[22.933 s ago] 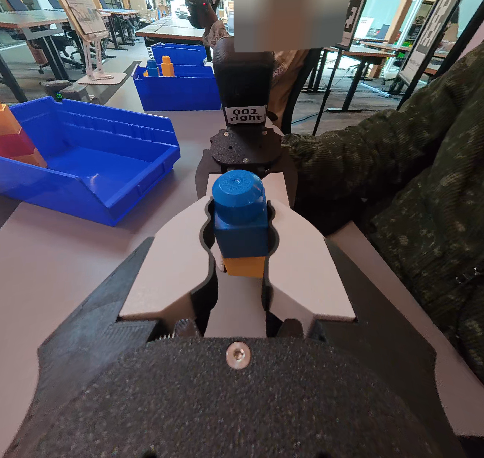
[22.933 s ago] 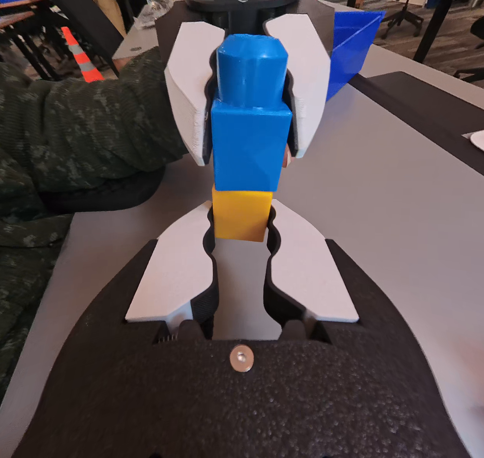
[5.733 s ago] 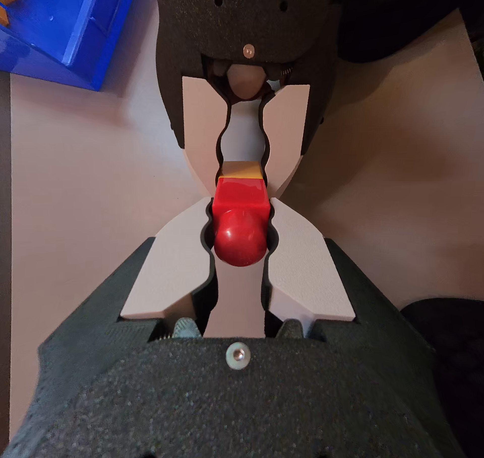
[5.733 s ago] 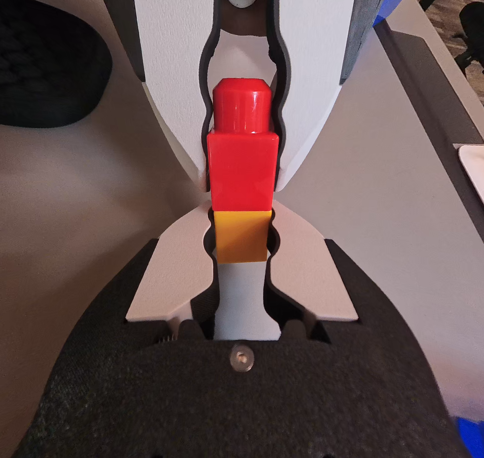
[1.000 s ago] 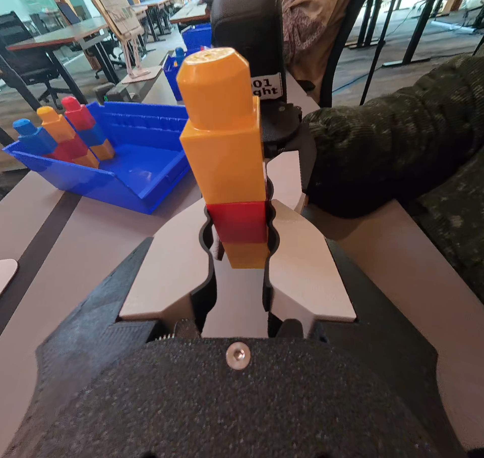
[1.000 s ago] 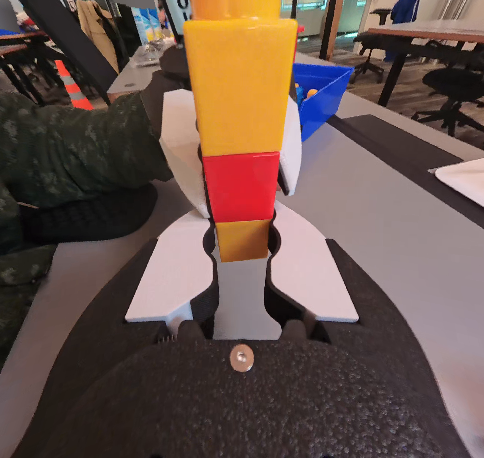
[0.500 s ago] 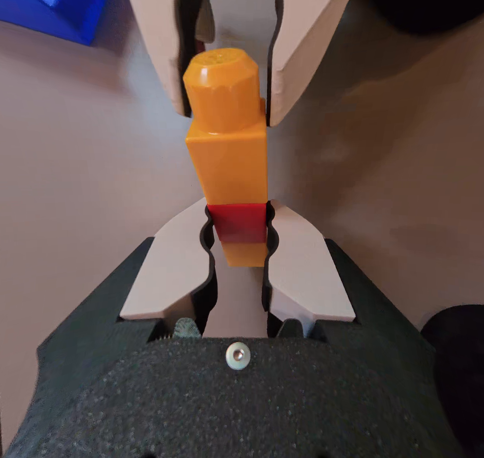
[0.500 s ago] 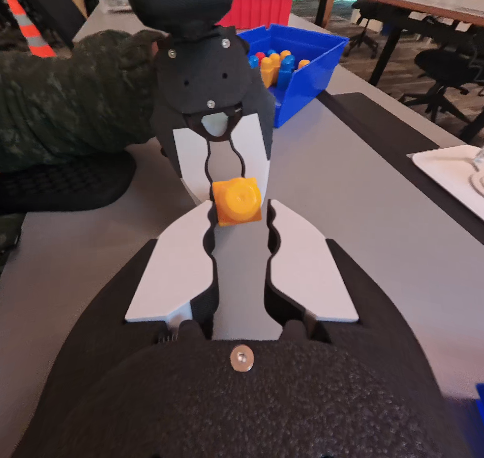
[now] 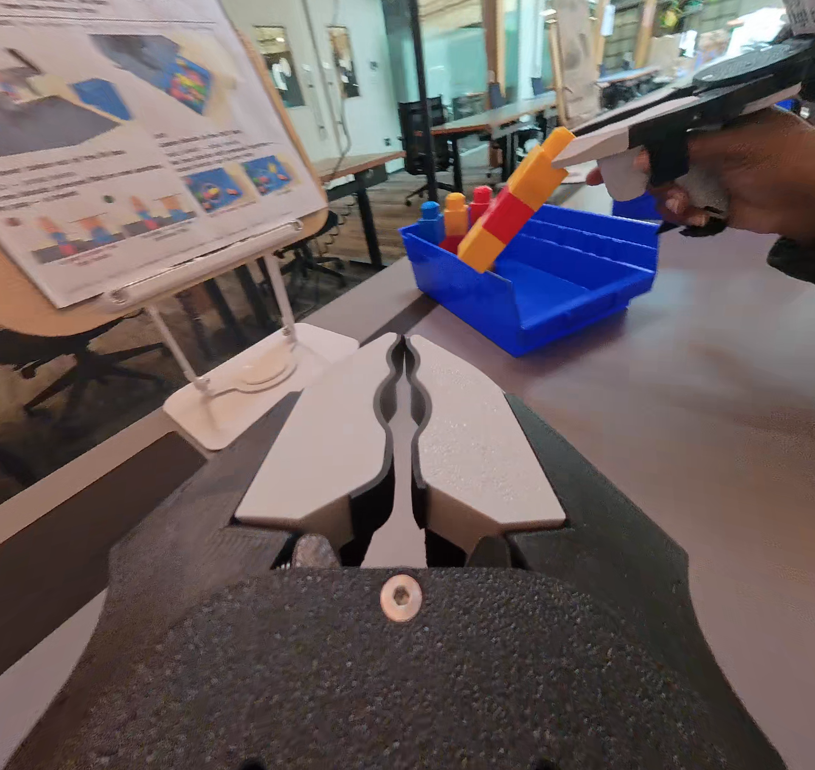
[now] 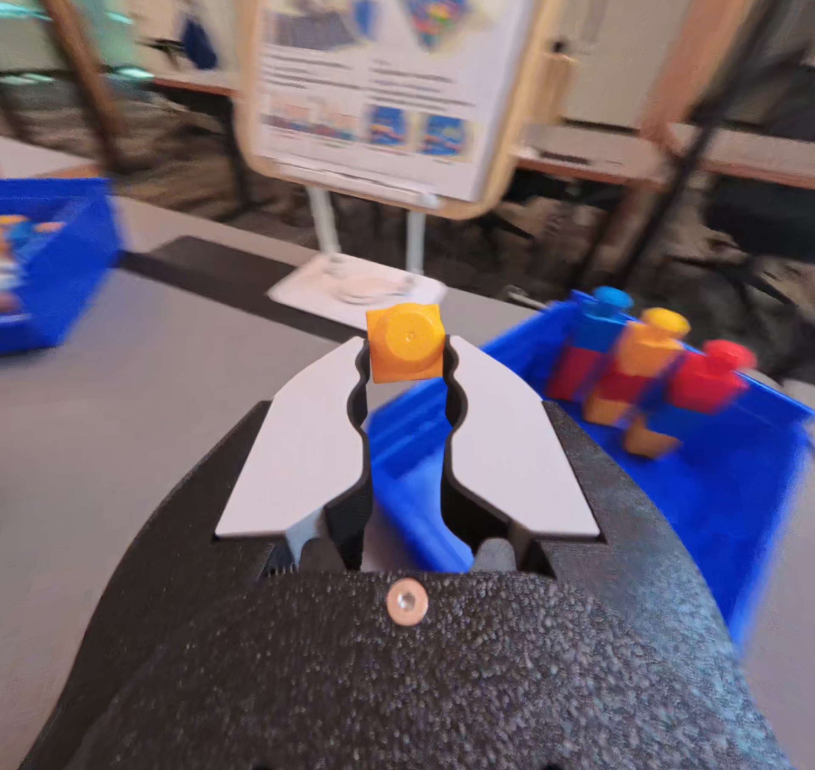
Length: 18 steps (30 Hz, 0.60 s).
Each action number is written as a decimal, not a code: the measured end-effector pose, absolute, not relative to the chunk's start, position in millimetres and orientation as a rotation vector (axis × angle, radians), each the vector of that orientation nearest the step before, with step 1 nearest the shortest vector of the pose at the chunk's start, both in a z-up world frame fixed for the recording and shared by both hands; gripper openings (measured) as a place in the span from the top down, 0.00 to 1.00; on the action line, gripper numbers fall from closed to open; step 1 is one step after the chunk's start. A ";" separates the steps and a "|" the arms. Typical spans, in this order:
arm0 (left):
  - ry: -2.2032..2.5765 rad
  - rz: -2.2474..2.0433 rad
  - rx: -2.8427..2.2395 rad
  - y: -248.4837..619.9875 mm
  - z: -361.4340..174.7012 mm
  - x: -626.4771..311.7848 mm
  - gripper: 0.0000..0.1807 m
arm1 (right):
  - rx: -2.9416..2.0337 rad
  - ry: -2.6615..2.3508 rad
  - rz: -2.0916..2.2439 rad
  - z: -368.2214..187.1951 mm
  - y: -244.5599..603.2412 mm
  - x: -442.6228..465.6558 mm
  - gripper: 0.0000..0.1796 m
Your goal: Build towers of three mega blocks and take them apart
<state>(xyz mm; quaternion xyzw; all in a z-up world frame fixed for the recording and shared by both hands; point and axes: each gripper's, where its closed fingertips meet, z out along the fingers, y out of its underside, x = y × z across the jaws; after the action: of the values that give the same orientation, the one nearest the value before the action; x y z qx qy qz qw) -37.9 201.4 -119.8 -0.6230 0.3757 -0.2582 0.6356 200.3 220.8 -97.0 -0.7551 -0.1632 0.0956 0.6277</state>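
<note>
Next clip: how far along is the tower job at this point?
Done: three finished towers stand in the blue bin, and a fourth orange-red-orange tower is fully stacked. In hand: the right gripper holds that tower by its top block, tilted over the bin's near corner. The left gripper is shut and empty. Left: setting this tower down in the bin, then all the taking apart, since no tower shows separated.
</note>
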 end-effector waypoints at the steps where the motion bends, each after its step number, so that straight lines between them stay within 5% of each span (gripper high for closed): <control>1: 0.816 -0.569 -1.429 206.5 -119.0 -42.3 1.00 | -1.783 -0.309 0.159 -99.9 237.7 222.7 0.82; 12: 0.740 -0.450 -1.457 225.0 -131.2 -59.6 1.00 | -2.184 -0.090 -0.095 -187.6 359.3 311.6 0.82; 18: 0.720 -0.469 -1.488 232.9 -139.1 -66.8 1.00 | -2.308 -0.178 -0.113 -185.4 384.2 299.9 0.82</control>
<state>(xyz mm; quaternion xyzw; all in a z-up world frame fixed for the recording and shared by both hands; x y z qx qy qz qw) -66.8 232.9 -139.1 -0.6557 0.3172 -0.2066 0.6532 299.9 384.2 -185.4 -0.9126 -0.0704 -0.0447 0.4003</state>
